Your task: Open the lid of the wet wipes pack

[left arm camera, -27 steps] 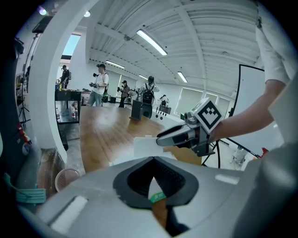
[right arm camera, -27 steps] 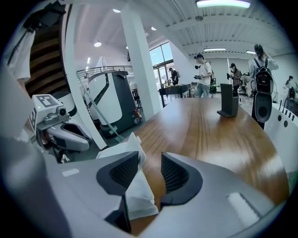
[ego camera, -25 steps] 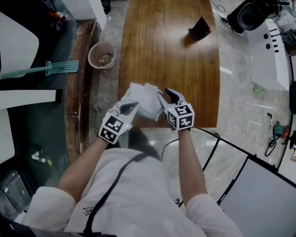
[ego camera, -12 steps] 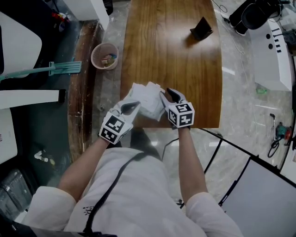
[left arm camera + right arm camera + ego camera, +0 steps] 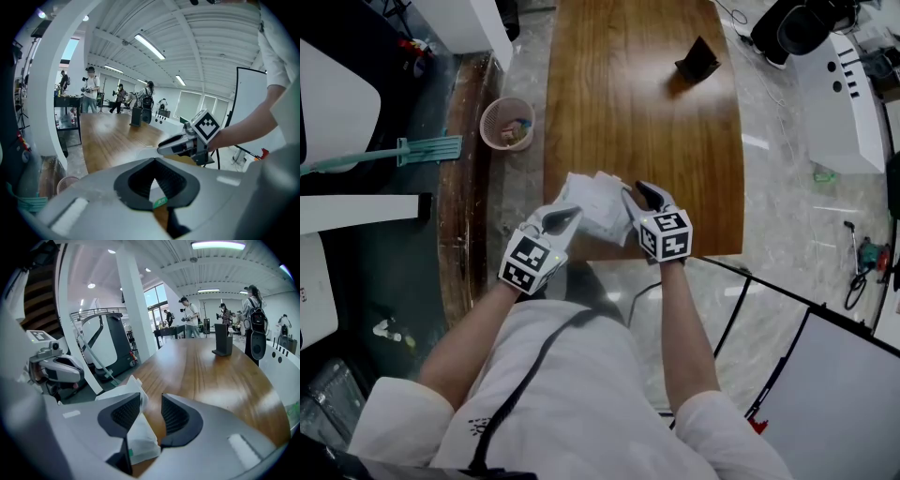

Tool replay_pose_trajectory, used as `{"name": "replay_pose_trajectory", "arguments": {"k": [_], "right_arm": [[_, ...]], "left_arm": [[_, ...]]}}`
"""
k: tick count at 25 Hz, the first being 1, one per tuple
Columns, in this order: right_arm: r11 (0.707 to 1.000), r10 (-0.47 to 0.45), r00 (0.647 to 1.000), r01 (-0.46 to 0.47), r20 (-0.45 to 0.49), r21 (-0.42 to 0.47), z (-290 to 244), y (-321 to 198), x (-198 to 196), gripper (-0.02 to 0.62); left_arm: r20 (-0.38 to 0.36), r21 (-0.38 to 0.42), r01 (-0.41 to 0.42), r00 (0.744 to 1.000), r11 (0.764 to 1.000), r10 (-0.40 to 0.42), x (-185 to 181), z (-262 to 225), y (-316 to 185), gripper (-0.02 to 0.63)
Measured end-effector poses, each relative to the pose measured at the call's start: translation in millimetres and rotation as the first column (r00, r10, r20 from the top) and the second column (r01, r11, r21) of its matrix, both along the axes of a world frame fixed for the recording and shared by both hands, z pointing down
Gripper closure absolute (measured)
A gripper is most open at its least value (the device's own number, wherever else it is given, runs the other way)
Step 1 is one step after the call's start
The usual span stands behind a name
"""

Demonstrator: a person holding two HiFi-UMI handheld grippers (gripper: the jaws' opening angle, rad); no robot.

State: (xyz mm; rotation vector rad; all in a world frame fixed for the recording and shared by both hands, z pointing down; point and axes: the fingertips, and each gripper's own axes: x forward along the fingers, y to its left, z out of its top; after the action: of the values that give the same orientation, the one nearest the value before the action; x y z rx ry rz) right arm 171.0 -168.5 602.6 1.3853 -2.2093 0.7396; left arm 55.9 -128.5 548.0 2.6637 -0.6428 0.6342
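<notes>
A white wet wipes pack [image 5: 595, 202] is held above the near edge of the wooden table [image 5: 647, 112], between both grippers. My left gripper [image 5: 572, 214] is shut on the pack's left end; in the left gripper view [image 5: 155, 161] white film and a green label [image 5: 159, 202] show between its closed pads. My right gripper [image 5: 633, 195] is at the pack's right side. In the right gripper view [image 5: 151, 399] its jaws stand partly apart. The pack [image 5: 140, 441] lies against the left pad [image 5: 125, 413], with bare wood showing beside the right pad. I cannot make out the lid.
A black stand [image 5: 696, 59] sits at the far end of the table. On the floor to the left are a pink wastebasket [image 5: 507, 123] and a green broom [image 5: 412, 152]. White equipment [image 5: 834, 84] stands to the right.
</notes>
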Motion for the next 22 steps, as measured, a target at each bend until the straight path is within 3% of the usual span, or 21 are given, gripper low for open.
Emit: {"name": "replay_pose_trajectory", "arguments": {"k": [14, 22], "right_arm": [[0.990, 0.121, 0.993, -0.121, -0.008, 0.067, -31.5, 23.3, -11.3, 0.446], [0.970, 0.198, 0.980, -0.194, -0.007, 0.148, -68.5, 38.0, -17.5, 0.485]], "left_arm": [[-0.067, 0.055, -0.058, 0.996, 0.997, 0.062, -8.4, -39.6, -5.9, 0.601], [-0.108, 0.090, -0.113, 0.987, 0.990, 0.122, -9.2, -59.0, -4.2, 0.601]]}}
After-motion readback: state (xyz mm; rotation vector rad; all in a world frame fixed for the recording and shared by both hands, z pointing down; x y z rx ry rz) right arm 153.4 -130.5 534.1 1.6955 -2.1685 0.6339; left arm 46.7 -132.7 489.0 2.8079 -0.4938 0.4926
